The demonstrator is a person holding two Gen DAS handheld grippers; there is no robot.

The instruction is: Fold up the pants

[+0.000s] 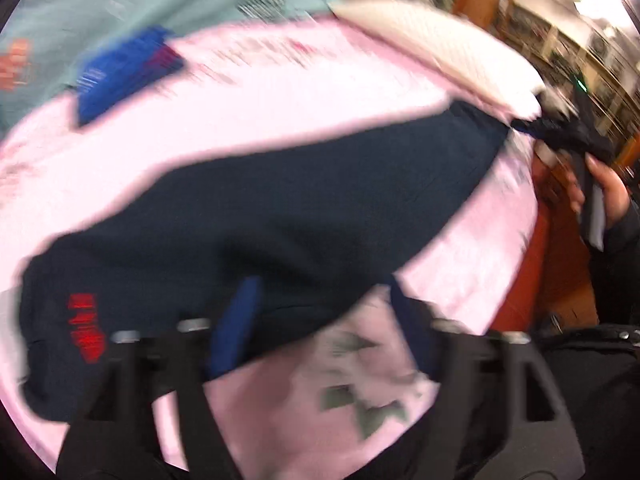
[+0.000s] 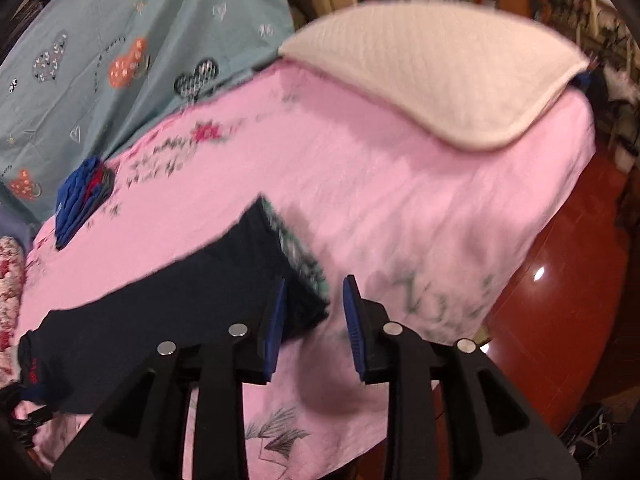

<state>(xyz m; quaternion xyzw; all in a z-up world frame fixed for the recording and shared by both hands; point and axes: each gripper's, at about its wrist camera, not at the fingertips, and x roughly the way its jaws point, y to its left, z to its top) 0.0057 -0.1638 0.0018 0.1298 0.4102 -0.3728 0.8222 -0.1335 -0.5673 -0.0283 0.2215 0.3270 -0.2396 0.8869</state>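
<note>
Left wrist view: navy pants spread in a long band across pink bedsheet, running from lower left up toward the far right edge of the bed. Red embroidered mark near the lower left end of the pants, too blurred to read. Left hand-held gripper low over the near edge of the pants, blue pads wide apart, nothing pinched between them. Open pink sheet beyond the pants, up to a folded blue garment and a cream quilted blanket. At far right, right hand-held gripper at the pants' end, with the person's hand around its handle; grip state unclear here.

Right wrist view: right hand-held gripper parted, holding nothing, left pad just beside the pants' end. Broad bare sheet ahead; bed edge dropping to red floor at right. Teal heart-print cover at back left.
</note>
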